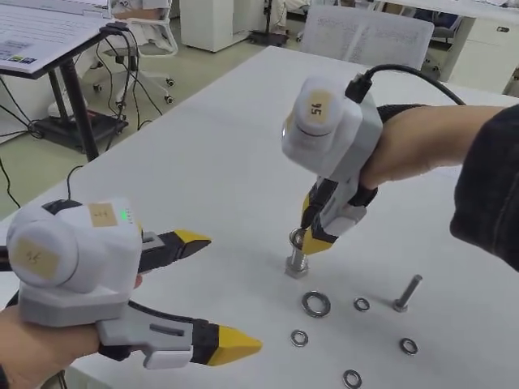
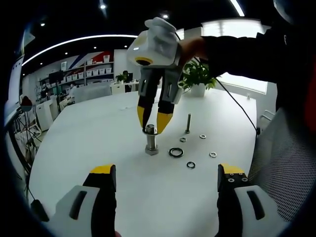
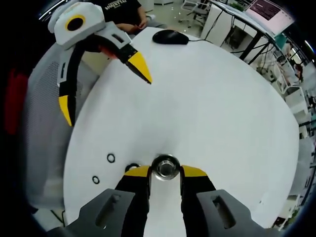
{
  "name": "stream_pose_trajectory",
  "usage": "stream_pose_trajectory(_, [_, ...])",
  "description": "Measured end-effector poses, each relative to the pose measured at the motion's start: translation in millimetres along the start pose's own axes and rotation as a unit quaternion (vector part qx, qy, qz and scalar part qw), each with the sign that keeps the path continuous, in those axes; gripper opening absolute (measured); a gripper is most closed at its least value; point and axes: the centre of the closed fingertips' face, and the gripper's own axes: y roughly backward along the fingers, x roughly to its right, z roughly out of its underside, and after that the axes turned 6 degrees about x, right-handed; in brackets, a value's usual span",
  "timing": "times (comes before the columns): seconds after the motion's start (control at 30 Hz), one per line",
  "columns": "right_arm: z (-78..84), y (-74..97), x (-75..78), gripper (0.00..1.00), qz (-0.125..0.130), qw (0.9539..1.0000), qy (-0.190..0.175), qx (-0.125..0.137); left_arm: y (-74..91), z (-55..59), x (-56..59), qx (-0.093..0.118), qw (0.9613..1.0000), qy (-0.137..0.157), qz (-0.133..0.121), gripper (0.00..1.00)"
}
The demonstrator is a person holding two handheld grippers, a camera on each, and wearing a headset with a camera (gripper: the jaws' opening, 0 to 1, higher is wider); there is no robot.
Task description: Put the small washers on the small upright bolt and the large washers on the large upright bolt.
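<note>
The jaws of the left gripper (image 1: 217,292) stand wide apart with nothing between them, low at the left of the head view, hovering over the white table (image 1: 211,146) and pointing toward the work. To their right the large upright bolt (image 1: 296,264) stands on its head on the table. The right gripper (image 1: 308,237) hangs over it from above, its jaws drawn narrow on a large washer (image 1: 297,237) held right at the bolt's top end. In the right gripper view the ring shows between the two yellow tips with the bolt's end at its middle, though I cannot tell whether it has gone any way down the thread. Just right of the bolt's foot a second large washer (image 1: 315,304) lies flat on the table. Around it lie four small washers (image 1: 299,337), all flat and apart from one another: one just below the second large washer in the head view, one just to its right, and two farther right and nearer the person. The small upright bolt (image 1: 405,293) stands at the right of the group, near the small washers, its shaft bare, well apart from the large one. In the right gripper view a computer mouse (image 3: 170,37) lies at the far side of the table.
</note>
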Motion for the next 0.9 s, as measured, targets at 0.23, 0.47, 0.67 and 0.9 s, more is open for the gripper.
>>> stream_pose_trajectory(0.23, [3.2,-8.1,0.1,0.24,-0.007,1.0000,-0.005,-0.003,-0.7,-0.5,-0.6,0.001,1.0000,0.001,-0.001,0.84])
stream_pose_trajectory(0.47, [9.3,-16.8,0.1,0.24,-0.014,0.9998,-0.011,-0.008,-1.3,-0.6,-0.6,0.000,1.0000,0.002,-0.001,0.84])
stream_pose_trajectory(0.67, [14.0,-25.6,4.1,0.24,-0.018,0.9997,-0.012,-0.012,-1.8,-0.6,-0.5,-0.001,1.0000,0.003,-0.001,0.84])
stream_pose_trajectory(0.9, [16.0,-34.7,5.0,0.24,-0.022,0.9995,-0.014,-0.018,-2.5,-0.7,-0.6,-0.001,1.0000,0.002,-0.001,0.84])
